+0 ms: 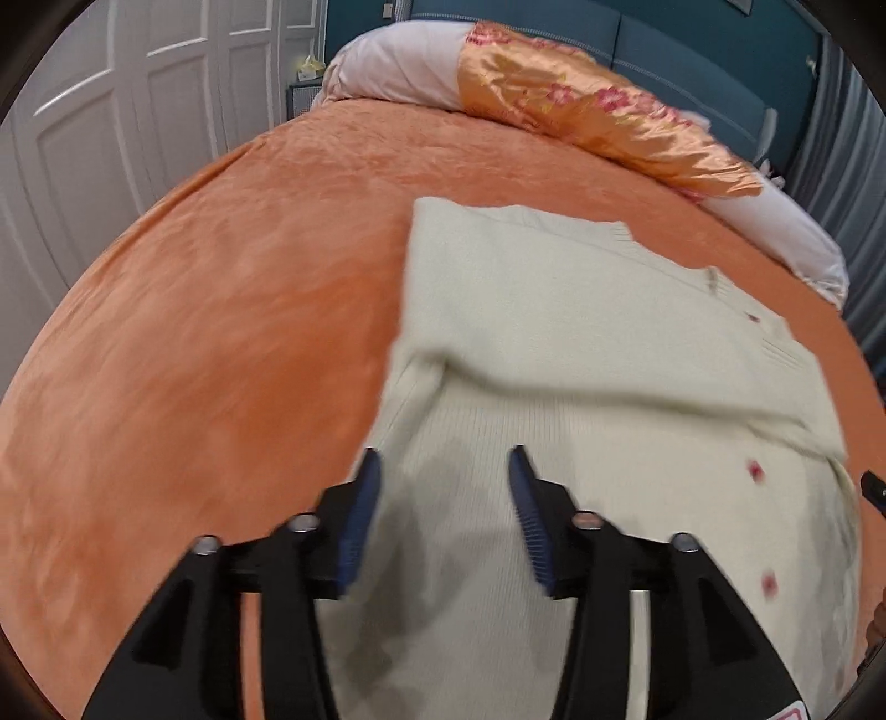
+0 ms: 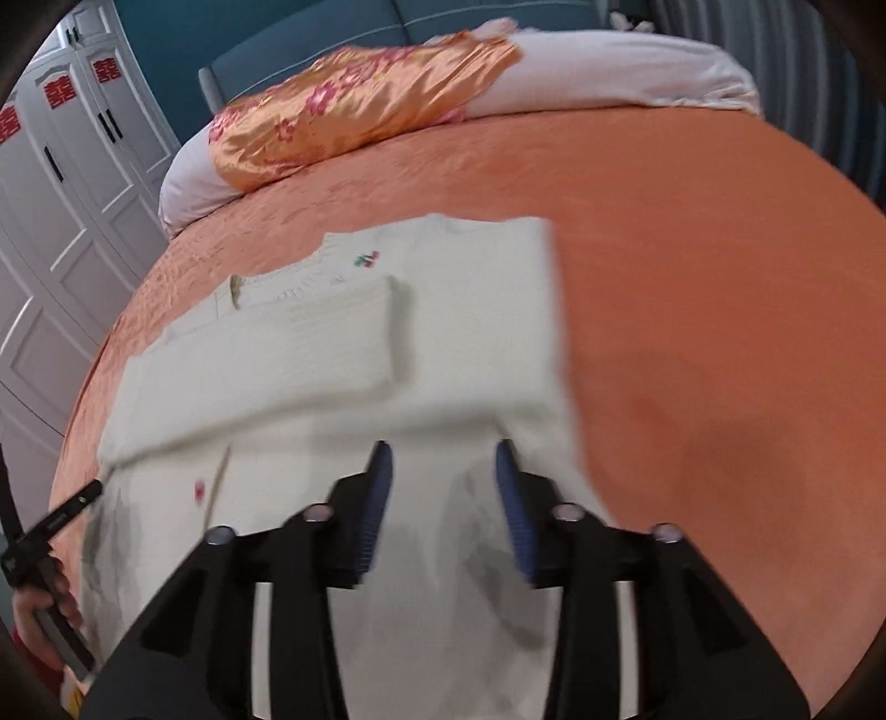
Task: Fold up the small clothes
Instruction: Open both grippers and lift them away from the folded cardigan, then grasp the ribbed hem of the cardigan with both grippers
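A cream knit cardigan [image 1: 554, 310] with red buttons lies flat on the orange bedspread [image 1: 221, 310]. Its upper part is folded down across the body, and a sleeve lies over the chest near a small cherry motif [image 2: 366, 258]. My left gripper [image 1: 444, 451] hangs open over the near left part of the cardigan with nothing between its blue pads [image 1: 362, 515]. Over the near right part of the cardigan [image 2: 332, 343], my right gripper [image 2: 443, 445] is also open, and its pads touch no cloth. The left gripper [image 2: 55, 520] shows at the right wrist view's left edge, held by a hand [image 2: 39, 609].
A rolled quilt [image 1: 598, 111] in orange floral satin and white lies along the head of the bed by a teal headboard [image 1: 637, 39]. White wardrobe doors [image 1: 138, 111] stand to the left, and a grey curtain [image 1: 853, 166] hangs on the right. Bare orange bedspread [image 2: 720, 332] surrounds the cardigan.
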Demonstrator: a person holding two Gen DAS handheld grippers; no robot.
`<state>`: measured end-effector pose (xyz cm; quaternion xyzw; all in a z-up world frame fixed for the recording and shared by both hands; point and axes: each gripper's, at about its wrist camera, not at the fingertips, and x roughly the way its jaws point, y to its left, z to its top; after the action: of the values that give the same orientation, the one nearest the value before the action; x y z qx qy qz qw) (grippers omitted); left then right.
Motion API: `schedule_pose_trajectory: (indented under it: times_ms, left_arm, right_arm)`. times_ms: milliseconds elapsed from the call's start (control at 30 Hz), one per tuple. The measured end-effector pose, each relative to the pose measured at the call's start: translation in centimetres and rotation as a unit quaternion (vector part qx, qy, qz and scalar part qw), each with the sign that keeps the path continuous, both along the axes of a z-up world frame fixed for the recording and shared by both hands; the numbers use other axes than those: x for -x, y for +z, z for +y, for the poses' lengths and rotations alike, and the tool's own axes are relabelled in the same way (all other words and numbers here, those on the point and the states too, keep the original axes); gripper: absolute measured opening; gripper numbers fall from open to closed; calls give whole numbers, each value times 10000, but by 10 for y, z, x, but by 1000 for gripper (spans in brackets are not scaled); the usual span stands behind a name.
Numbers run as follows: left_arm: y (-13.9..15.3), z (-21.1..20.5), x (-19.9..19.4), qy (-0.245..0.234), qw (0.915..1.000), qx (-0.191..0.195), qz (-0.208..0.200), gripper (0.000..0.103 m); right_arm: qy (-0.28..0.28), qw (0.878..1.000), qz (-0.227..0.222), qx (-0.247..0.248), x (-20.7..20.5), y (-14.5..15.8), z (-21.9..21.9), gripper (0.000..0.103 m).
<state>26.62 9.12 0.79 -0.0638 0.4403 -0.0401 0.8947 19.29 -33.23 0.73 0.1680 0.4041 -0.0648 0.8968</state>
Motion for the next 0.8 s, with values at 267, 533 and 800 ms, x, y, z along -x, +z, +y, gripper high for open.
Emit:
schedule_pose_trajectory:
  times_ms: [267,533,800]
  left_arm:
    - [-4,47,143,185,9953,740,591,72]
    - [-20,40,191,345,9861,1411,809,72]
    - [-25,37,177,283,9805,1712,922,24]
  right_arm:
    - [-62,9989,422,200,174,1,-6,60]
    - [-24,9945,691,-792,240,-34,21,63]
    - [-142,9874,452,-1509,226,-46,33,46]
